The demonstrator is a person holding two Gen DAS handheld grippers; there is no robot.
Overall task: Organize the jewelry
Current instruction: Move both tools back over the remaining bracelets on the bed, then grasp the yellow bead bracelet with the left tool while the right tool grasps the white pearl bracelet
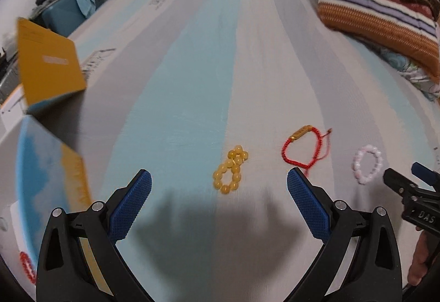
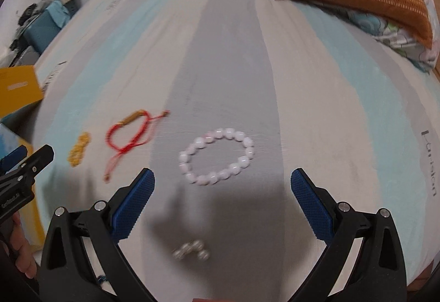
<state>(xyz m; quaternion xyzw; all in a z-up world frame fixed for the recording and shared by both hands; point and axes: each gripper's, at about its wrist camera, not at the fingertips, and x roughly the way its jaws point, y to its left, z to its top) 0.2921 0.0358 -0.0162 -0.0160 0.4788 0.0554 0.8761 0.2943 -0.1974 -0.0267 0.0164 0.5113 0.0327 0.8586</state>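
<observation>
Bed (image 1: pixel 247 41) with a sheet striped in blue, grey and white fills both views. Striped folded blanket (image 1: pixel 379 5) sits at the far right corner, on a floral-print cloth.

Box (image 1: pixel 46 63) with a yellow lid stands open at the left edge of the bed; a blue-and-yellow panel lies below it (a red beaded piece (image 1: pixel 27 266) shows at its lower left, partly cut off by the frame).

Left gripper (image 1: pixel 219 189) – jaws wide apart, nothing between the pads, hanging above the sheet just short of the yellow bead bracelet (image 1: pixel 230 170). That bracelet lies twisted into a figure-eight on the blue stripe.

Right gripper (image 2: pixel 222 183) – jaws also spread wide, empty, above the grey stripe with the pink bead bracelet (image 2: pixel 217 156) lying as an open loop just ahead of the pads.

Red cord bracelet (image 1: pixel 302 149) with a gold bar lies between the yellow and pink ones, apart from both, loose cord ends trailing.

Small cluster of white pearl-like beads (image 2: pixel 191 249) sits on the sheet below the right gripper, near the bed edge – blurred, can't tell what piece it is.
</observation>
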